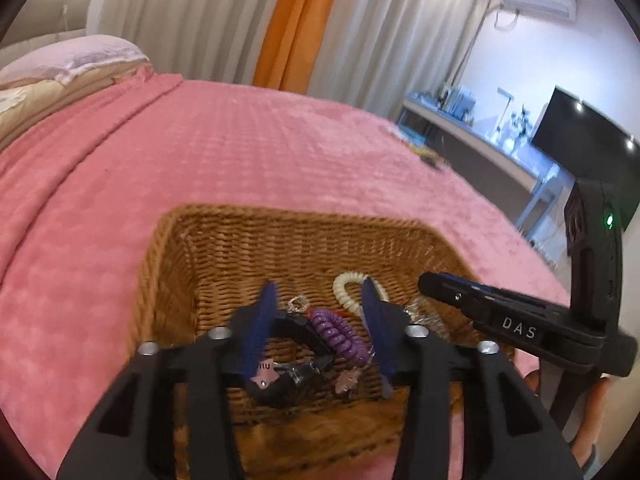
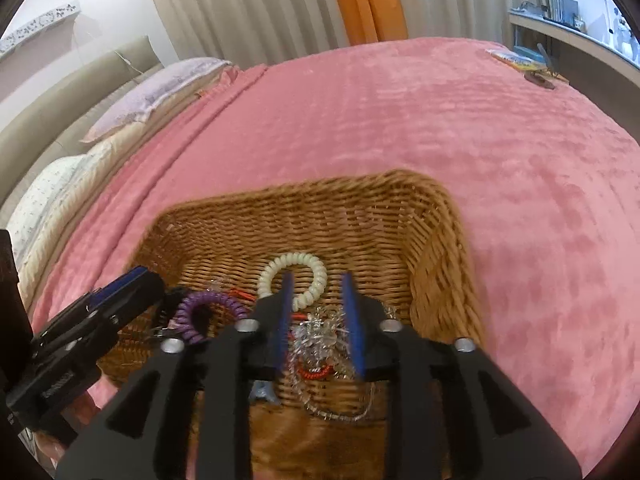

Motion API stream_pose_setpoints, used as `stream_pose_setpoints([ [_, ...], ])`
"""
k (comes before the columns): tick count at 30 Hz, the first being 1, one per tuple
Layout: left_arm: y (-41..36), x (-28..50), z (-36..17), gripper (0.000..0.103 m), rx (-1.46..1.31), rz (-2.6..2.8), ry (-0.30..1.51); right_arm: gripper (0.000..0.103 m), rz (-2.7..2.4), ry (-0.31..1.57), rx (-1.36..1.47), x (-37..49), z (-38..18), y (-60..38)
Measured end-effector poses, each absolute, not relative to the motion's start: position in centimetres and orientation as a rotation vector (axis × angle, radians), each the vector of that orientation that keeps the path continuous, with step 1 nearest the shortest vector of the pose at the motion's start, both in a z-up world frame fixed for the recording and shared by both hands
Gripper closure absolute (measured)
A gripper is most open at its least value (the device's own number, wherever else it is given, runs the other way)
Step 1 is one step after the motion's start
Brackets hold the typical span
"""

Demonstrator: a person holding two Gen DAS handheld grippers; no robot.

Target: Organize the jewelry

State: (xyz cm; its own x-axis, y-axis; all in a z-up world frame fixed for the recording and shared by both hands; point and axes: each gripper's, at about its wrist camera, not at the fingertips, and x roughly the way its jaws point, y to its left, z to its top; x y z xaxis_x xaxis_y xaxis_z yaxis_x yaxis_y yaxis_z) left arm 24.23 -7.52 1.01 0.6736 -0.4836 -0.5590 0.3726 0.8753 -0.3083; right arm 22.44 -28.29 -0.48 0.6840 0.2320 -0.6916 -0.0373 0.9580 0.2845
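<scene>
Hanging the left tongs [image 1: 320, 292] apart inside the brown woven wicker basket [image 1: 288, 232], straddling the purple spiral hair tie [image 1: 340, 332] and a black band [image 1: 296, 320] without pinching either. Holding the right tongs [image 2: 317, 280] apart as well, just above the tangled silver-and-clear crystal chain [image 2: 320, 336], not pressing on it. Resting the basket on the pink fleece blanket [image 1: 200, 152] of the bed. Finding all the jewellery heaped at the basket's near end, including a cream spiral coil [image 1: 348, 284], a red coil [image 2: 316, 372] and pink star charms [image 1: 262, 376].

Probably risking a snag first: closing on one piece among overlapping loops and dragging its neighbours up too, with the chain lying across the red coil and the purple tie seemingly touching the black band. Risking a slip as well, letting thin chain links slide out from between flat pads. Crowding both tongs into the same near end of the basket, so inviting a knock against each other or against the wicker wall. Pressing down onto a soft bed, possibly tilting or shifting the light basket and spilling small pieces into the fleece.
</scene>
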Motion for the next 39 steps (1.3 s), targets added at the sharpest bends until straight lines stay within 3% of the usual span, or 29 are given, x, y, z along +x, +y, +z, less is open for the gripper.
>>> stream_pose_setpoints([
  [4,-6.3,21.7,2.9,0.055,-0.201,-0.478,0.635,0.073,0.156,0.752,0.240,19.1,1.8,-27.9],
  [5,-5.9,20.5,3.6,0.047,-0.203,-0.475,0.613,0.070,0.159,0.738,0.237,18.3,2.3,-27.7],
  [6,-5.7,19.5,4.1,0.038,-0.200,-0.469,0.596,0.060,0.164,0.717,0.232,17.0,3.0,-27.6],
  [7,-5.4,18.4,4.7,0.036,-0.192,-0.461,0.573,0.049,0.166,0.693,0.228,15.9,3.6,-27.5],
  [10,-5.0,13.7,6.0,0.028,-0.126,-0.417,0.491,0.043,0.160,0.590,0.194,11.2,5.4,-26.7],
  [12,-4.8,10.4,6.4,0.013,-0.083,-0.367,0.431,0.040,0.144,0.524,0.149,7.9,6.1,-25.9],
  [14,-4.4,7.5,6.5,0.009,-0.058,-0.328,0.357,0.032,0.106,0.458,0.101,4.8,6.4,-24.9],
  [16,-3.8,4.4,6.4,0.008,-0.046,-0.308,0.278,0.022,0.048,0.388,0.070,2.3,6.3,-24.2],
  [19,-3.2,1.4,5.7,0.008,-0.026,-0.242,0.239,0.017,0.010,0.344,0.059,-0.6,5.3,-23.6],
  [26,-2.6,-2.5,3.7,0.008,0.021,-0.123,0.165,0.017,-0.044,0.329,0.065,-2.9,2.1,-23.7],
  [39,-1.6,-1.6,1.2,0.008,-0.014,-0.061,0.247,0.016,-0.041,0.311,0.012,-3.6,0.3,-22.7],
])
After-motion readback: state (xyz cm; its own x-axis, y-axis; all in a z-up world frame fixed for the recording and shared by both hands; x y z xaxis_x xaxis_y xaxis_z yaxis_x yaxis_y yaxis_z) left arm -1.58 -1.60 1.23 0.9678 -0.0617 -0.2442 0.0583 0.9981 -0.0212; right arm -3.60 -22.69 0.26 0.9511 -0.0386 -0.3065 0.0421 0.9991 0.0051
